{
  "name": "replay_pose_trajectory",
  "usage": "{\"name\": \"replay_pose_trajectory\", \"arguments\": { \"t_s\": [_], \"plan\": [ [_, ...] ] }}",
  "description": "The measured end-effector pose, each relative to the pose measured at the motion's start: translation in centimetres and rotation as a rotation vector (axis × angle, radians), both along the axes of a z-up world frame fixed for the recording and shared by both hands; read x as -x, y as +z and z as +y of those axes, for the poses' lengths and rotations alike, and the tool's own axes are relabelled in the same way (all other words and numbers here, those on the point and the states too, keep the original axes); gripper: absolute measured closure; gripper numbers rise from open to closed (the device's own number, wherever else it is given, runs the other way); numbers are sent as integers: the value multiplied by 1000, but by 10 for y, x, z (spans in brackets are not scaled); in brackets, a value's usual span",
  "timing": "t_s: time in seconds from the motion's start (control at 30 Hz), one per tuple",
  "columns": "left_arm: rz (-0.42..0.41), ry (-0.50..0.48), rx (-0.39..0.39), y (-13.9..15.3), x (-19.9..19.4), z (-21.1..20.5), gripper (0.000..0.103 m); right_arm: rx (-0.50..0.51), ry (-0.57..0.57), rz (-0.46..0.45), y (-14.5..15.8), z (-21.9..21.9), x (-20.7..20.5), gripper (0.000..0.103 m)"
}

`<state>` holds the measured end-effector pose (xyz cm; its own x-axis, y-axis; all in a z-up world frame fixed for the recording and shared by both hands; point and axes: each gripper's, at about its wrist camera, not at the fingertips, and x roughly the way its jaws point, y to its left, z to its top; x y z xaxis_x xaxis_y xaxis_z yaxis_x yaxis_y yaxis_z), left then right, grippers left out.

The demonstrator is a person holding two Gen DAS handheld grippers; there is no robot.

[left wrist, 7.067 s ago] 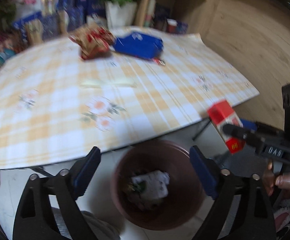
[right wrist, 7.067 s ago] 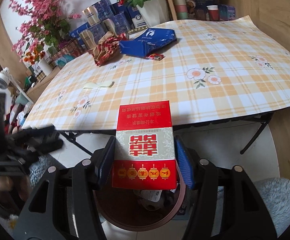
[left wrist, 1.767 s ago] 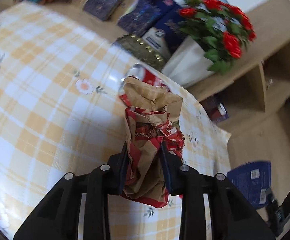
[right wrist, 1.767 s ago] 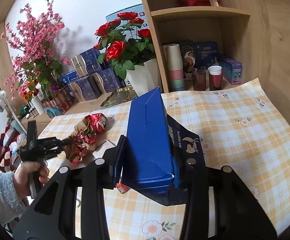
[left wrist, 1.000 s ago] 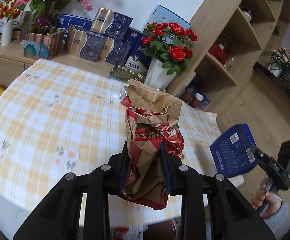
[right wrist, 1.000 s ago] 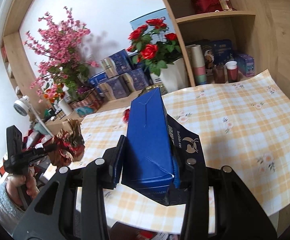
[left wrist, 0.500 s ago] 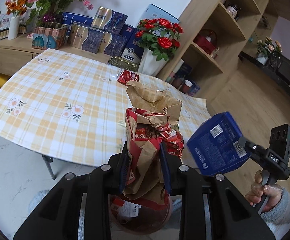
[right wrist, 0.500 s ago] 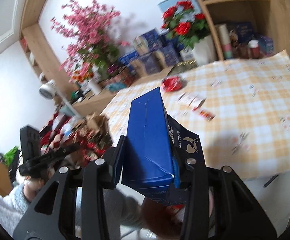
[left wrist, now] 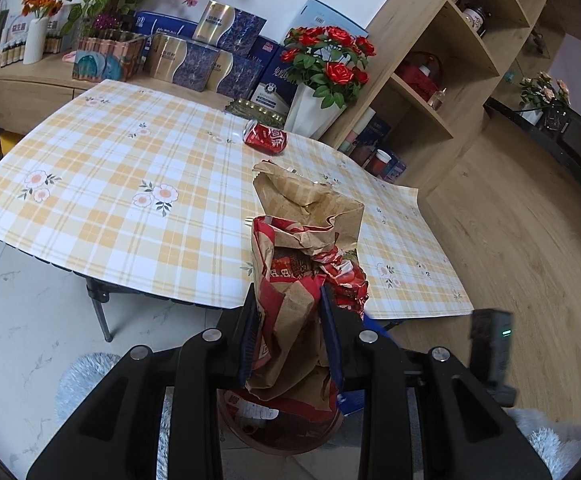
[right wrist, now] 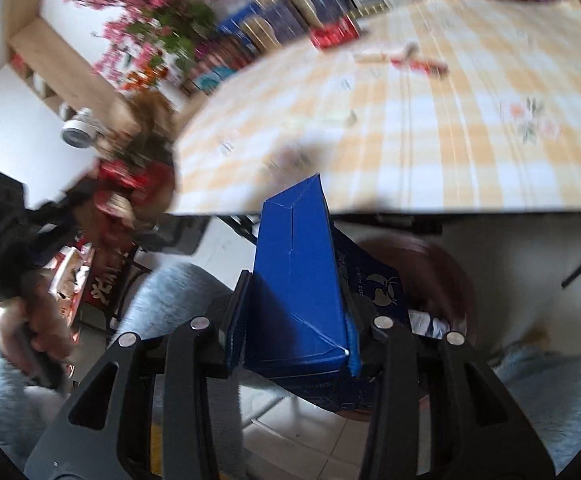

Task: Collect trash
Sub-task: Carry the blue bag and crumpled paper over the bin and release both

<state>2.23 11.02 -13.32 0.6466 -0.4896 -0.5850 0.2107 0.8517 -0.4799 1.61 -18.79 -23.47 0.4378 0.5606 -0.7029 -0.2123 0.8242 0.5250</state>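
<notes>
My left gripper (left wrist: 290, 332) is shut on a crumpled brown and red paper bag (left wrist: 302, 248), which hangs just off the table's near edge above a dark red bin (left wrist: 282, 436). My right gripper (right wrist: 294, 320) is shut on a flat blue carton (right wrist: 298, 276), tilted downward below the table edge with the bin (right wrist: 446, 276) just behind it. A red drink can (left wrist: 265, 142) lies on its side at the far part of the checked tablecloth (left wrist: 130, 184). In the blurred right wrist view, small wrappers (right wrist: 406, 58) lie near the can (right wrist: 334, 34).
Gift boxes (left wrist: 206, 60) and a white vase of red roses (left wrist: 322, 80) stand behind the table, with wooden shelves (left wrist: 450, 60) on the right. The bin holds paper scraps (right wrist: 426, 322). A grey fluffy rug (left wrist: 86, 376) lies by it. A hand (right wrist: 38, 320) holds the left gripper.
The right gripper dropped with the blue carton from above the table to below its edge, by the bin. The left gripper pulled back off the table with the bag, then held still.
</notes>
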Motion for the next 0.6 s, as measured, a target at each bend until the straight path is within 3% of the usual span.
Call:
{"name": "replay_pose_trajectory", "arguments": {
  "t_s": [0.17,0.33,0.6],
  "plan": [
    [19,1,4,-6,-4,0,74,73,-3,61,-28,6,-9,62],
    [35,-2,8,-11,-7,-3,74,194,27,63,-49,16,-13,62],
    [56,-9,11,-18,-11,-6,74,209,0,82,-62,11,-24,62]
  ]
}}
